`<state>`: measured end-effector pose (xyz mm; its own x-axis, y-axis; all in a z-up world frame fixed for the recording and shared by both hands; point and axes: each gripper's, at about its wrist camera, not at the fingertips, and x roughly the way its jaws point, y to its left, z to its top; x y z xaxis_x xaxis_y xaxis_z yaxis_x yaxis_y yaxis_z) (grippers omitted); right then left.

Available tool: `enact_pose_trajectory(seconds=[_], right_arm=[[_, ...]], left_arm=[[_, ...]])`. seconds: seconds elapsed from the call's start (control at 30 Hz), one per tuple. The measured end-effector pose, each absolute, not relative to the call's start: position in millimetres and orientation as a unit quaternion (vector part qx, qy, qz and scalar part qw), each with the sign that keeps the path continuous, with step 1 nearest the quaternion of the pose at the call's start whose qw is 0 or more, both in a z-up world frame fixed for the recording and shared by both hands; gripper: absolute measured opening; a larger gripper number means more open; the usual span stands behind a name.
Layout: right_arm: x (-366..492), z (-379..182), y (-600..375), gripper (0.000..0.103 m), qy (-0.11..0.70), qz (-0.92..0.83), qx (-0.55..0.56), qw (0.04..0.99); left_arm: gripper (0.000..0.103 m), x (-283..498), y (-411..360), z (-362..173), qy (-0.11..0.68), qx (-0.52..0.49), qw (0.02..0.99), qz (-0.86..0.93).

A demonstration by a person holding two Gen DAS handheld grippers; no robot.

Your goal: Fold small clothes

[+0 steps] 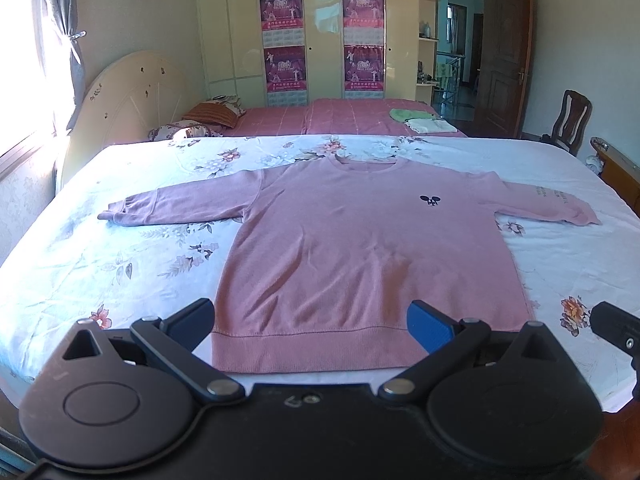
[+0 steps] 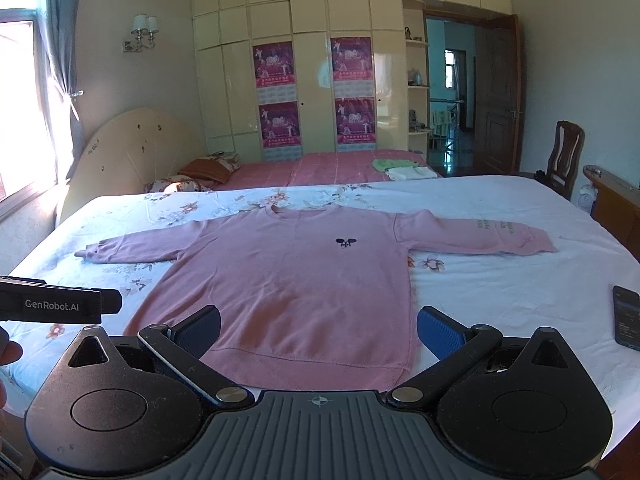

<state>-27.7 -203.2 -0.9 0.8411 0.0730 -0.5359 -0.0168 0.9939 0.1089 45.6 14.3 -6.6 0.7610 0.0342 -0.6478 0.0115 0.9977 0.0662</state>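
A pink long-sleeved sweatshirt (image 1: pixel 360 240) (image 2: pixel 296 280) lies flat, front up, on the floral bedsheet (image 1: pixel 120 256) (image 2: pixel 512 292), both sleeves spread out sideways and the hem nearest me. A small dark logo (image 1: pixel 430 200) (image 2: pixel 346 242) marks its chest. My left gripper (image 1: pixel 312 320) hovers open just over the hem, its blue-padded fingers (image 1: pixel 428 324) spread wide with nothing between them. My right gripper (image 2: pixel 320 330) is likewise open above the hem, near its right half. The left gripper's body (image 2: pixel 60 304) shows at the left edge of the right wrist view.
A dark phone (image 2: pixel 627 316) lies on the sheet at the right. Behind is a second bed with a pink cover (image 1: pixel 340 120), pillows (image 1: pixel 216 114) and folded clothes (image 1: pixel 424 122). A wooden chair (image 1: pixel 570 120) and a footboard (image 1: pixel 618 168) stand at the right, with the window at the left.
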Motion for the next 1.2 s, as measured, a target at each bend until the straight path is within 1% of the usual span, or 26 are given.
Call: enact_pose_trajectory(seconds=[0.23, 0.27, 0.43, 0.73, 1.03, 1.2], right_arm=[[2.9, -11.3, -207.1, 0.103, 0.304, 0.010, 0.065, 0.950], [8.8, -14.2, -206.0, 0.103, 0.317, 0.009, 0.067, 0.946], [39.9, -19.8, -204.3, 0.103, 0.304, 0.009, 0.084, 0.949], [98.0, -22.8, -192.4, 0.103, 0.304, -0.007, 0.103, 0.947], [145.8, -19.7, -185.9, 0.103, 0.296, -0.046, 0.097, 0.949], [171.0, -31.6, -202.5, 0.103, 0.305, -0.049, 0.093, 0.947]], left_arm=[[0.102, 83.6, 21.1, -15.7, 0.353, 0.029, 0.935, -0.001], [0.102, 90.1, 22.1, -16.7, 0.353, 0.029, 0.935, -0.003], [0.102, 122.1, 26.5, -20.1, 0.351, 0.037, 0.936, -0.010], [0.102, 180.6, 45.6, -24.4, 0.354, 0.036, 0.934, -0.026], [0.102, 231.4, 61.4, -39.2, 0.366, 0.033, 0.929, -0.044], [0.102, 256.1, 54.8, -49.9, 0.377, 0.019, 0.925, -0.050]])
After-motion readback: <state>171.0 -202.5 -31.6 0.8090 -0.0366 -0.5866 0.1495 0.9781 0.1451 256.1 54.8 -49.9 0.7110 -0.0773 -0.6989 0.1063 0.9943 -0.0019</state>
